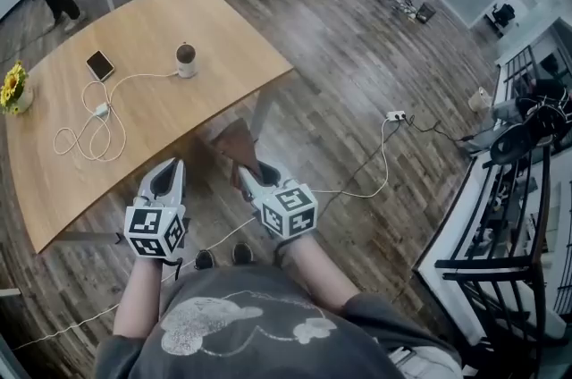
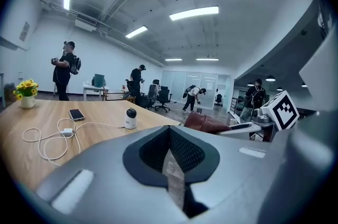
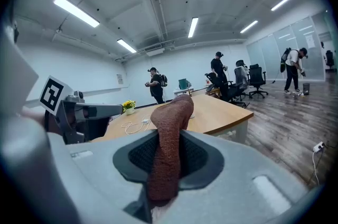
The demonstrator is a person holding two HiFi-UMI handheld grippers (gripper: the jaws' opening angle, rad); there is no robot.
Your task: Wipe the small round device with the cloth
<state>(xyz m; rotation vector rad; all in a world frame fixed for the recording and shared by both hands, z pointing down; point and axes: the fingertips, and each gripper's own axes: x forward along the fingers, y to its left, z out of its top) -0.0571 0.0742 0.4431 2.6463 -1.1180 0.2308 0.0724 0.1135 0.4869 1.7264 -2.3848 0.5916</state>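
The device (image 1: 186, 60) stands upright in the upper-left part of the head view, on the table (image 1: 223, 20), toward the far edge and well apart from both grippers. It is a small white cylinder with a dark rounded top. A white cable (image 1: 143, 76) runs from its base leftward to a charger (image 1: 101, 110) and then into loose loops. It looks light and hard-shelled, and the top looks smooth, so a wipe is likely to push it along or tip it. The tethered cable could also tug at it. The white lower body looks like the best place to brace it, leaving the dark top free for the cloth. The cloth (image 1: 234, 140) is reddish-brown, soft and limp. It is pinched in the right gripper (image 1: 248, 176), low in the middle of the frame, off the table's near edge. In the right gripper view it rises between the closed jaws and folds over at its free end, so it should drape readily around the rounded top. The left gripper (image 1: 166, 176) sits just left of it with its jaws pressed together and nothing between them. It would have to spread before steadying anything. A phone (image 1: 99, 64) lies left of the device, and flowers (image 1: 12, 87) stand at the left edge.
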